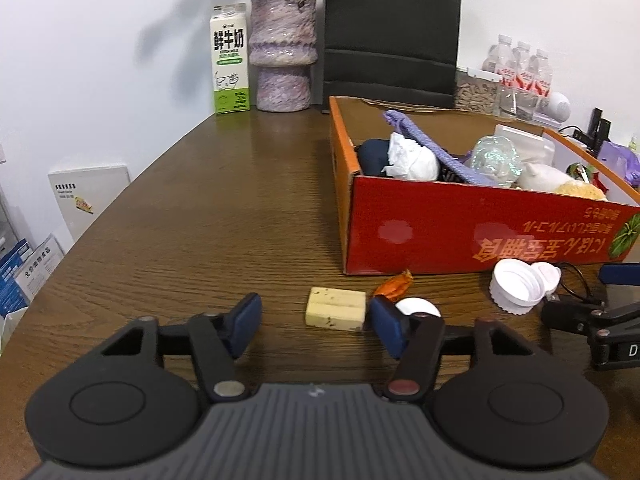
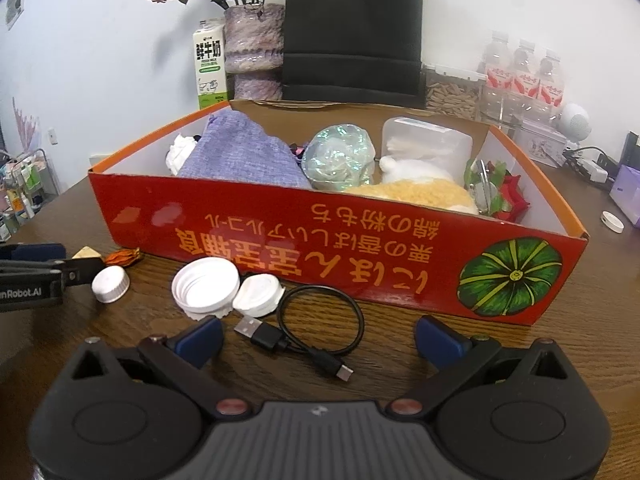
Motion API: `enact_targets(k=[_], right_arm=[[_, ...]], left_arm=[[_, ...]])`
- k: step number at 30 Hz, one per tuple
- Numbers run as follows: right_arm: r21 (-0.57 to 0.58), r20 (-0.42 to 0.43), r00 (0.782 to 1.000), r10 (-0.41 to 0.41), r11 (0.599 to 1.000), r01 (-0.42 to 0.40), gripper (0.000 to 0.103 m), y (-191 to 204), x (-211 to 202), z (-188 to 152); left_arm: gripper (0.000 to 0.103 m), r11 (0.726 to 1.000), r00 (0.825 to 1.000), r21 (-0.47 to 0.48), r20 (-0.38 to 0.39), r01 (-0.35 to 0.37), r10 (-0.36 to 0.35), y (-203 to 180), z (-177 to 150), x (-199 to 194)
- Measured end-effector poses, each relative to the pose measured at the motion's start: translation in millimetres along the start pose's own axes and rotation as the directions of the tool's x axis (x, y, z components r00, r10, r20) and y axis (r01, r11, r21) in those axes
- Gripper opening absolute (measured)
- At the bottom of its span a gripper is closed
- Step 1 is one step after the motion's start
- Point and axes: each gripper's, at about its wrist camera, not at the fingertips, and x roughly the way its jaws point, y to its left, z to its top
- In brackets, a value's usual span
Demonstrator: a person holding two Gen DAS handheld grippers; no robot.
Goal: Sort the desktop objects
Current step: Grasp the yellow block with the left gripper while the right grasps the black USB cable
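Left wrist view shows the left tool (image 1: 314,322) half-open, gripping nothing, its right pad seemingly touching the yellow block (image 1: 336,309) it frames for boxing.

dark wood-grain table (image 1: 224,216) w/ rounded edge, pushed near a plain white wall (image 1: 100,40). black chair back (image 1: 392,28) stands behind the far side. purple marbled vase (image 1: 282,52) w/ dried roses sits by the wall, casting soft shadows on it. even indoor light, mild glare on tabletop. cluttered shelf rack (image 2: 24,192) at far left, floor level.
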Motion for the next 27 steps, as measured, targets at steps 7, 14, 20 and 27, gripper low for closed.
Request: enact_targets(k=[7,14,20,27], right_arm=[[-0.006,0.042,0.999,0.029,1.0,-0.028,0.068,2,-9,-3],[0.008,0.075,0.994,0.081,0.997,-0.082,0.036,0,-23,-10],[-0.004,0.086,0.992,0.097,0.995,-0.097,0.013,2,-34,-16],[0.013,0.148,0.983,0.108,0.994,-0.111,0.0,-6,-54,-20]], left_arm=[[0.033,0.999,0.999,0.009,0.012,0.037,-0.037,-2,-1,-3],[0.032,0.999,0.999,0.009,0.015,0.041,-0.041,-3,-2,-5],[0.032,0.999,0.999,0.012,0.019,0.031,-0.032,-6,-4,-8],[0.032,1.0,0.998,0.006,0.055,0.02,-0.021,-6,-5,-23]])
